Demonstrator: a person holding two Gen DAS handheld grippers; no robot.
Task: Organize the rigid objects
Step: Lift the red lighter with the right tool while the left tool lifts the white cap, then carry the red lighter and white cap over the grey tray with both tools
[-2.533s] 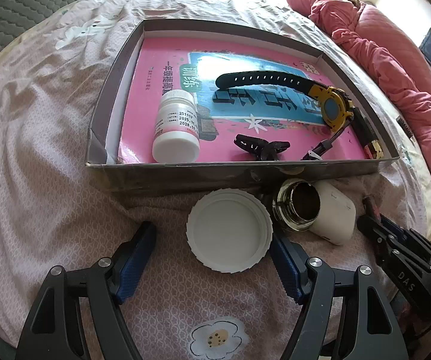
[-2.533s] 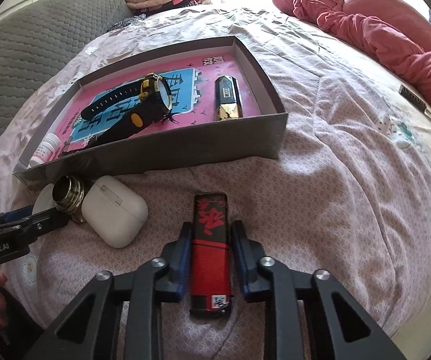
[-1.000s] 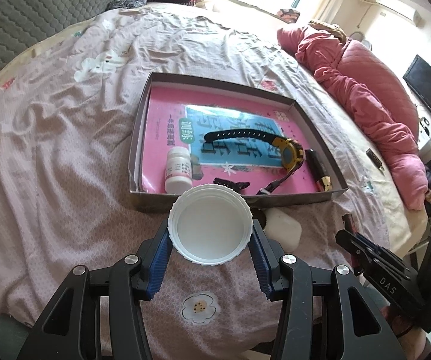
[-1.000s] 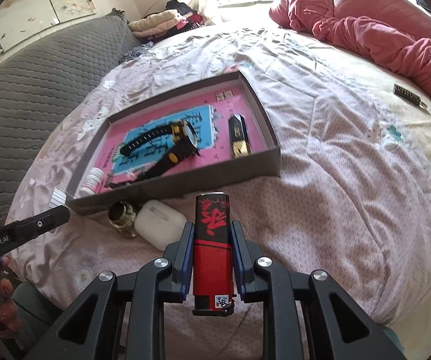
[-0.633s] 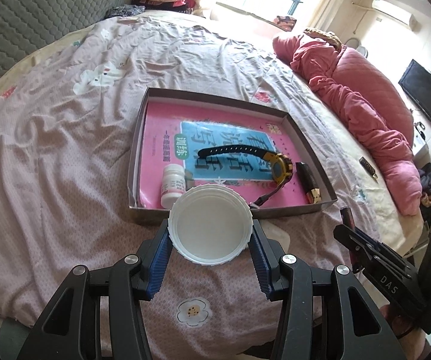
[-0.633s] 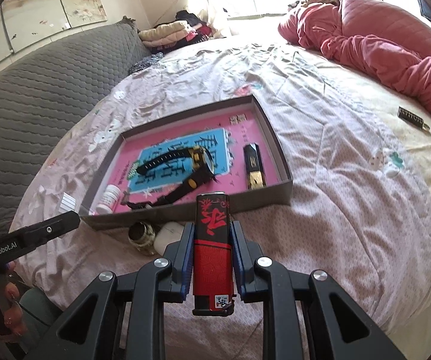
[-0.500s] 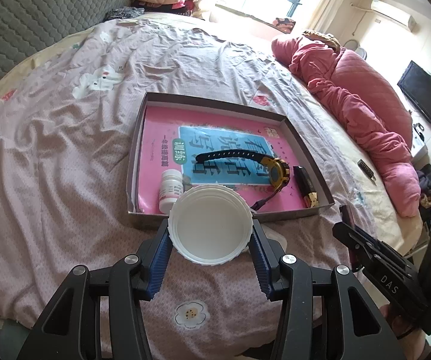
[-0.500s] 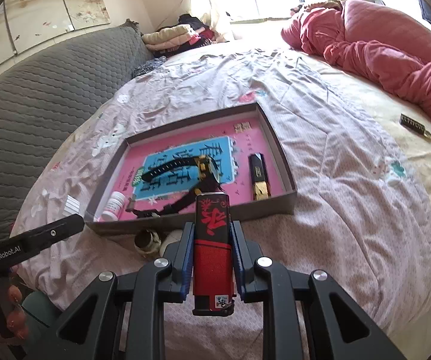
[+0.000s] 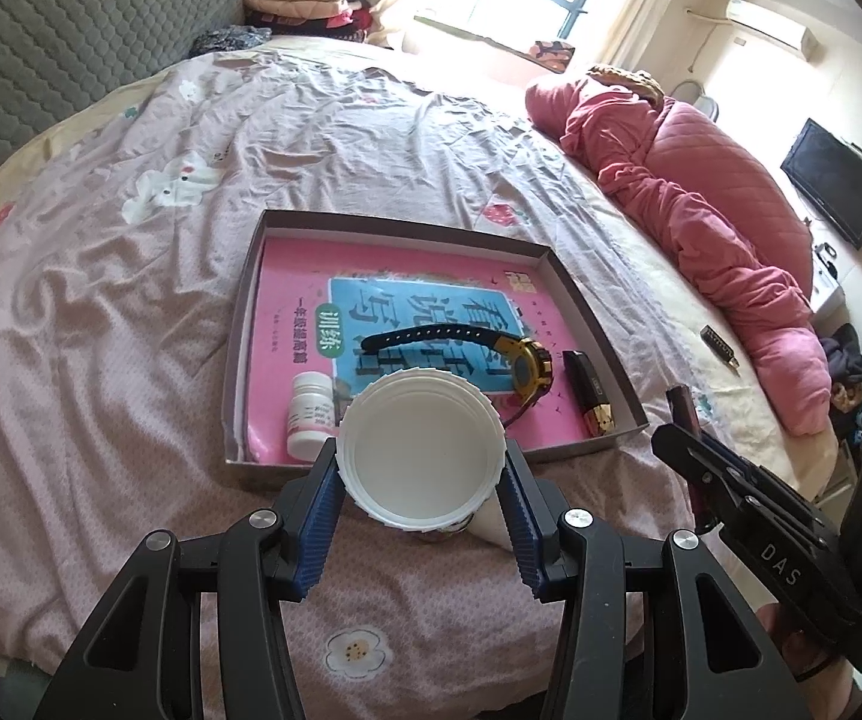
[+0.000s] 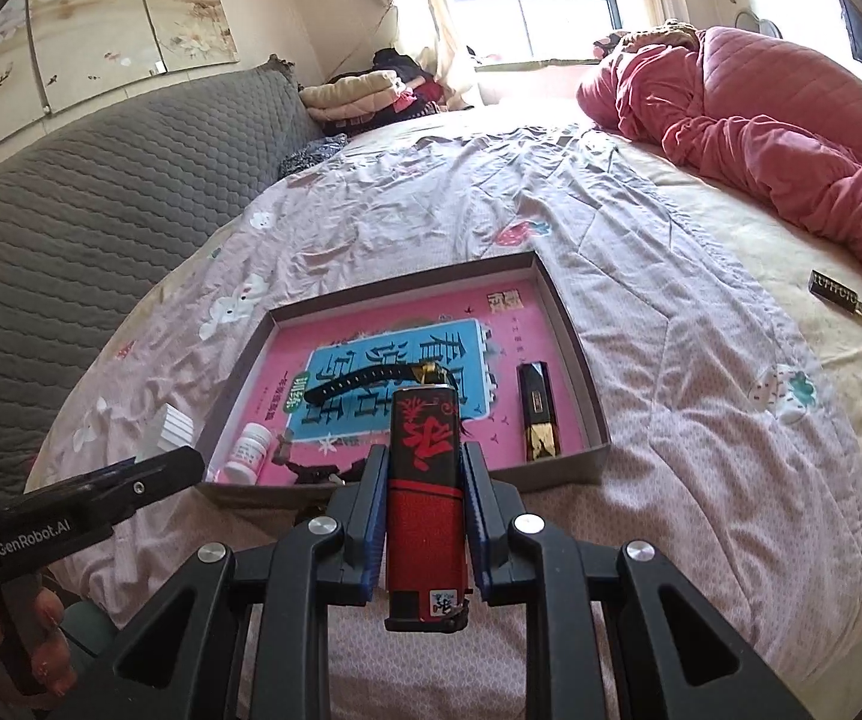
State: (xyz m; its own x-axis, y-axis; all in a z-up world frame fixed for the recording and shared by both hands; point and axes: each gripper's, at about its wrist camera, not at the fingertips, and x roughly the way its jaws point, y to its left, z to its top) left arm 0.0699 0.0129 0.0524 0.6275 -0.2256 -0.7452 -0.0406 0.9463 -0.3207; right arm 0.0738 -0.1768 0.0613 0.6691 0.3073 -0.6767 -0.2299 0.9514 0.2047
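Observation:
My left gripper (image 9: 420, 456) is shut on a white ribbed jar lid (image 9: 420, 450), held in the air above the near edge of the grey cardboard tray (image 9: 586, 300). My right gripper (image 10: 422, 480) is shut on a red and black lighter (image 10: 425, 480), also lifted over the bed in front of the tray (image 10: 580, 360). In the tray lie a pink book (image 9: 287, 312), a black and yellow watch (image 9: 526, 360), a white pill bottle (image 9: 309, 414) and a dark lipstick tube (image 9: 589, 399). A white case (image 9: 490, 525) peeks out under the lid.
The bed wears a pink patterned sheet (image 9: 131, 324). A bunched red quilt (image 9: 700, 180) lies at the far right, a grey padded headboard (image 10: 101, 180) at the left. A small dark object (image 10: 838, 294) rests on the sheet near the quilt. A person's fingers (image 10: 41, 648) hold the left gripper.
Both grippers have risen with their loads, so the tray and bed look smaller and farther. The lid and the lighter sit unchanged between the jaws.

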